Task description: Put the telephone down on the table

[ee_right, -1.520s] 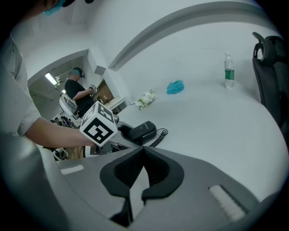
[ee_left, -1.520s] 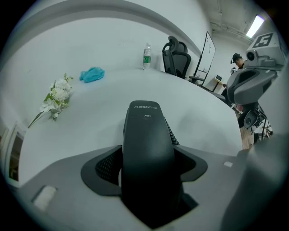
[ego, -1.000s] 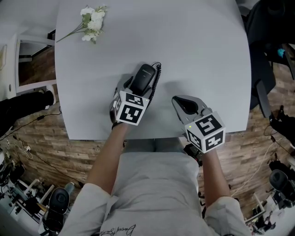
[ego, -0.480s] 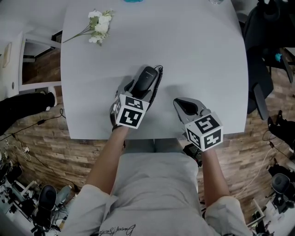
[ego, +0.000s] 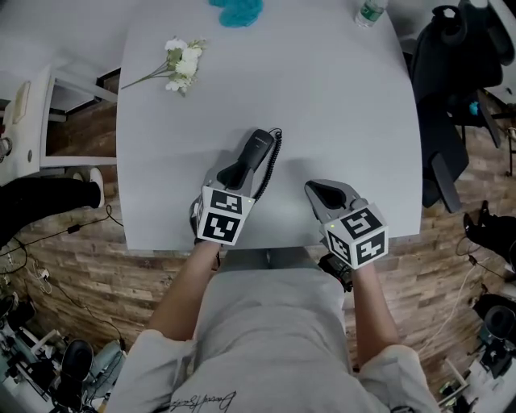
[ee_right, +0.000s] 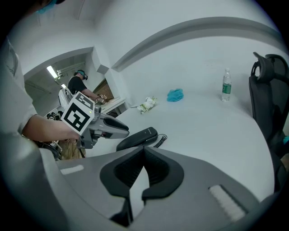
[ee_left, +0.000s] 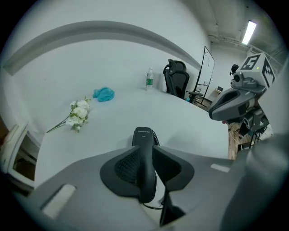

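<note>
Left gripper point(ego: 232, 174), held in the person's left hand near the table's front edge, has its jaws clamped on a black telephone handset point(ego: 255, 150). The jaws have just been closing, w/ the handset between them. In the left gripper view the two dark pads point(ee_left: 124, 164) press on either side of the handset's near half point(ee_left: 144, 144), and its far end sticks out ahead over the table. The coiled cord point(ego: 272, 158) runs along the handset's right side. In the right gripper view the handset point(ee_right: 137, 137) lies at a shallow angle low over the white top; can't tell if its far end touches the surface.

Right gripper point(ego: 327, 193), in the person's right hand, sits just right of the handset & apart from it. Its jaws meet at the tips w/ nothing between them, seen in the right gripper view point(ee_right: 143, 153).

Both tools are over the front part of a white table point(ego: 347, 113). Toward the far left of the top lies a sprig of white flowers point(ego: 182, 63); at the far edge, a teal cloth point(ego: 239, 10) & a plastic bottle point(ego: 369, 11). A black office chair point(ego: 451, 73) stands off the table's right side, on a wood floor point(ego: 72, 258).
</note>
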`<state>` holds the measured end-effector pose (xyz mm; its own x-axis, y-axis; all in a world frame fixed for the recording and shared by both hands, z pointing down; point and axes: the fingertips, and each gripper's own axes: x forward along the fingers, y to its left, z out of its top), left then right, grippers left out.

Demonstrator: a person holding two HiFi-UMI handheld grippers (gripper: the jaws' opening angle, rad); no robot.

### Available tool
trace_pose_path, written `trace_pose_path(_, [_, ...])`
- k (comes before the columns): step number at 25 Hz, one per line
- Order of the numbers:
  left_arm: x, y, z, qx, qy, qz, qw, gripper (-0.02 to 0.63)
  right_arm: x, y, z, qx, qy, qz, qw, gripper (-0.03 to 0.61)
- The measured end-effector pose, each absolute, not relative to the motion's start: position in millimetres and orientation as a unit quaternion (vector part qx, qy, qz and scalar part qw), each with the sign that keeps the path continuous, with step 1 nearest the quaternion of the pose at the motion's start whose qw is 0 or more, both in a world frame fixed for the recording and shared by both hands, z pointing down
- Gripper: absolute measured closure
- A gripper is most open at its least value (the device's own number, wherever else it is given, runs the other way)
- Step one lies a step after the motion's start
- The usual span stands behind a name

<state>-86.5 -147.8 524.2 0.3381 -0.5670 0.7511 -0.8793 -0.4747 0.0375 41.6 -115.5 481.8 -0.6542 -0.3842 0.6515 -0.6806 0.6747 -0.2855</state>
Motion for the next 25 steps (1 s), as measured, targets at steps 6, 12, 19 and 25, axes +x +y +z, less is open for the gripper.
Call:
trace_pose_path(6, [-86.9, -138.8, 486.9, 0.796, -0.473, 0.304, 0.224, 0.597, 42.5, -114.3, 466.2, 0.306, -0.876, 0.246, 0.279, 0.572])
trace_pose_path(12, [-87.5, -123.0, 475.1, 0.799, -0.469, 0.289, 0.239, 0.598, 42.0, -117.6, 457.8, 0.307, -0.881, 0.232, 0.275, 0.571])
trace_pose_path(19, [-99.5, -107.3, 466.0, 0.792, -0.482, 0.275, 0.256, 0.598, 45.4, -116.6, 446.4, 0.308, -0.884, 0.227, 0.268, 0.572])
trace_pose_path(25, [-101.5, -98.1, 452.7, 0.796, -0.484, 0.263, 0.250, 0.598, 39.0, -113.1, 434.1, 0.305, -0.890, 0.217, 0.262, 0.572])
